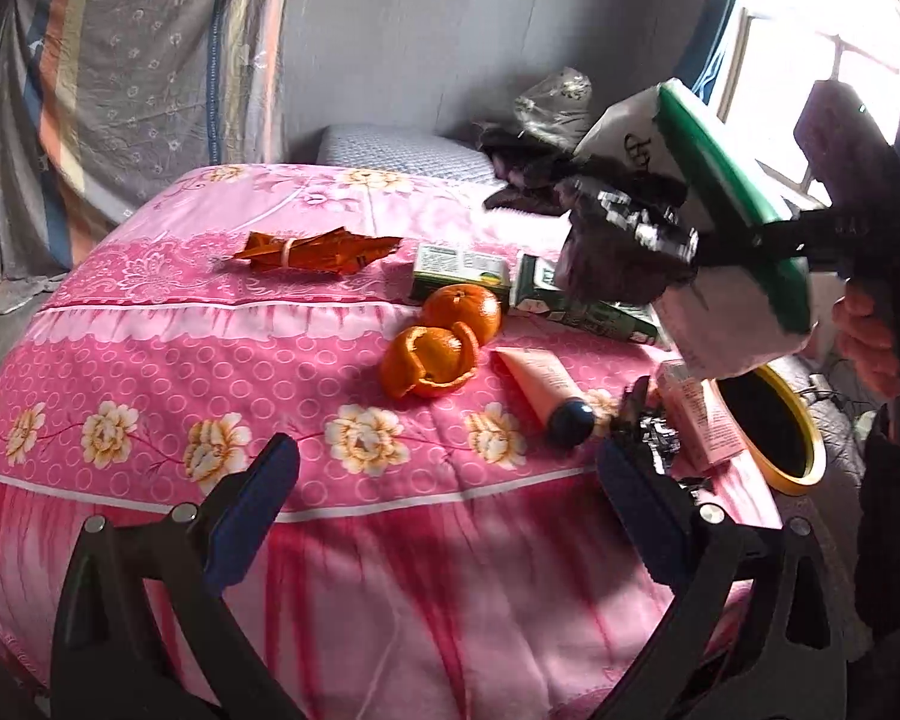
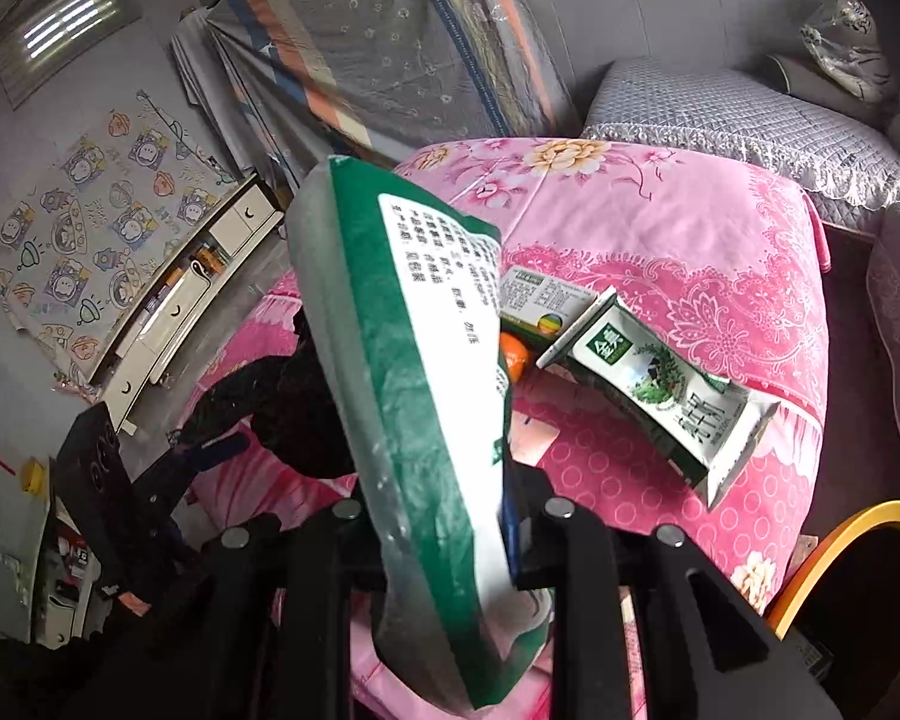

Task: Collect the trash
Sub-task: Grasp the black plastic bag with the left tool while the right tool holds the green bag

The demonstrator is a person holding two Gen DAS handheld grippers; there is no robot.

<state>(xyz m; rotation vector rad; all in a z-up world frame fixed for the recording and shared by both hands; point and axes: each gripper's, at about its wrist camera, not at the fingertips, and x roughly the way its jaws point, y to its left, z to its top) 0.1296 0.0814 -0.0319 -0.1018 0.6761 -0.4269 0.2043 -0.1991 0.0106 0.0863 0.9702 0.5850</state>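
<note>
While off the bin [image 1: 810, 450], carton [image 2: 426, 420] gripped.

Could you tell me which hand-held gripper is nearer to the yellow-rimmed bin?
Right. The right hand-held gripper, shut on a green-and-white bag, hangs just above the yellow-rimmed bin. The left hand-held gripper is open over the pink bedspread, off to the bin's side.

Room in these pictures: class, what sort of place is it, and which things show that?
Probably a bedroom at home: a pink floral quilt, a grey quilted bed cover, and a white drawer cabinet by the wall.
</note>
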